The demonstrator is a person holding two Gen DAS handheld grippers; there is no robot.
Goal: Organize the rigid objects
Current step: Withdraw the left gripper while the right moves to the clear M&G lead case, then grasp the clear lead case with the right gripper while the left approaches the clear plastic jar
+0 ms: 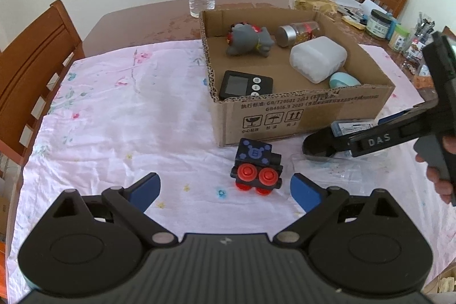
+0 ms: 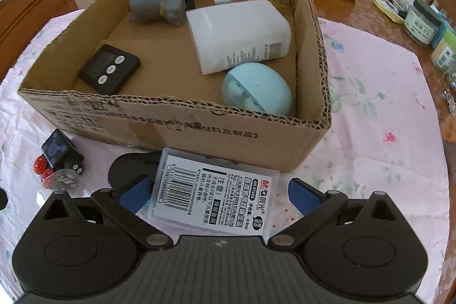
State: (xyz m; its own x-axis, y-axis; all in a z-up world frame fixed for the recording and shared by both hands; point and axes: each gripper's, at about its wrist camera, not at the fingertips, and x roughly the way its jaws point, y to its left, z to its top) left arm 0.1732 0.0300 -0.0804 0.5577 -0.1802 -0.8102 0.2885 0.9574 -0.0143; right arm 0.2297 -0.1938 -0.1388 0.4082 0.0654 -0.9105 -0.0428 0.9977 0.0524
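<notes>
My left gripper [image 1: 225, 190] hung with its jaws spread wide and empty above the pink floral cloth [image 1: 119, 116] on the surface. The black toy train [image 1: 256, 168] with red wheels stood just before the cardboard box's [image 1: 285, 116] near wall, apart from my jaws. Right of the train, against that same wall, lay the clear plastic case [image 2: 215, 193] with a barcode label, between the released jaws of my right gripper [image 2: 218, 190]; whether the left finger touched it, I could not tell. Inside the box lay a black timer [image 2: 109, 69], a grey figure [image 2: 155, 4], a white bottle [image 2: 239, 33] and a pale blue egg-shaped thing [image 2: 258, 90].
</notes>
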